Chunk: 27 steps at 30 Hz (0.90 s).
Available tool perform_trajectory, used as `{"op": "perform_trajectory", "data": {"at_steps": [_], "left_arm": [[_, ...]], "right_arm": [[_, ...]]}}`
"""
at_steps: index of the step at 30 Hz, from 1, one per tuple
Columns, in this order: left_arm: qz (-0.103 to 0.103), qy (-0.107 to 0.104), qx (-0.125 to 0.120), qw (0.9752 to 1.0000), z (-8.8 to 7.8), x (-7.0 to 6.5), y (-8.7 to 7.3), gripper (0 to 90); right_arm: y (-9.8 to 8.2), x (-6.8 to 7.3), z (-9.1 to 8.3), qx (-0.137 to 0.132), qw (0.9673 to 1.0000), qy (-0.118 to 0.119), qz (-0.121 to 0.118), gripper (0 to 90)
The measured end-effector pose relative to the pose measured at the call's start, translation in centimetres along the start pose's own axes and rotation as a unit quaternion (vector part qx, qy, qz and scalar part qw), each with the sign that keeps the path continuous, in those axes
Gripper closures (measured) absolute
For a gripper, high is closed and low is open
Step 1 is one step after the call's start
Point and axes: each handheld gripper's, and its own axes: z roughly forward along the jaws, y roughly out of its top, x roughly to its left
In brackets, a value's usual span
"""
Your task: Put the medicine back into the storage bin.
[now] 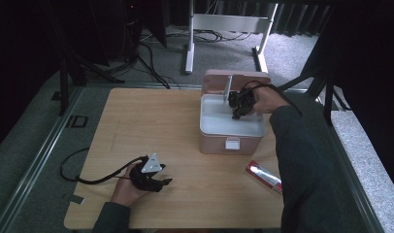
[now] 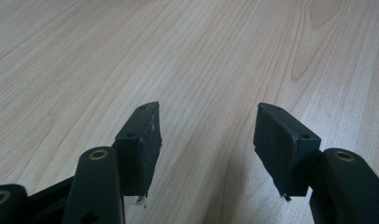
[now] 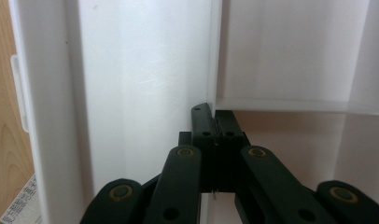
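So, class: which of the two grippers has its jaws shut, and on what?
The right gripper, reaching into the pink box, shut on the white divider. The left gripper is open.

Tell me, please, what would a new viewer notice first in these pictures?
The open pink box at the table's far right draws the eye first, with the right gripper reaching inside, its jaws shut. The left gripper rests open near the front left, and a red packet lies before the box.

box [image 1: 231, 136] showing pale pink outside, white inside | its lid [image 1: 236, 80] showing pink | box latch [image 1: 232, 143] showing white | table [image 1: 151, 126] showing light wood grain | left gripper [image 1: 162, 183] and right gripper [image 1: 237, 112] showing black | packet [image 1: 264, 175] showing red and silver | sleeves [image 1: 294, 160] showing dark grey-green | floor [image 1: 224, 53] showing grey carpet
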Motion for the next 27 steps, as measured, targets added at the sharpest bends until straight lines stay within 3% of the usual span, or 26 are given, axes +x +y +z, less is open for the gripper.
{"op": "perform_trajectory", "data": {"at_steps": [8, 13, 24, 27], "left_arm": [[0.001, 0.002, 0.000, 1.0000, -0.1, 0.0, 0.0, 41.4], [0.001, 0.002, -0.001, 1.0000, -0.1, 0.0, 0.0, 41.4], [0.000, 0.001, 0.000, 1.0000, 0.0, 0.0, 0.0, 41.4], [0.000, 0.001, 0.001, 1.0000, -0.1, 0.0, 0.0, 41.5]], "right_arm": [[-0.1, 0.4, -1.7, -0.019, 0.9998, -0.004, 0.002, 89.6], [-0.7, 0.8, -2.3, -0.014, 0.9999, 0.000, 0.010, 89.6], [-3.6, 1.6, -3.3, -0.006, 0.9992, 0.010, 0.039, 89.6], [-5.4, 2.0, -4.0, -0.004, 0.9982, 0.006, 0.060, 89.6]]}}
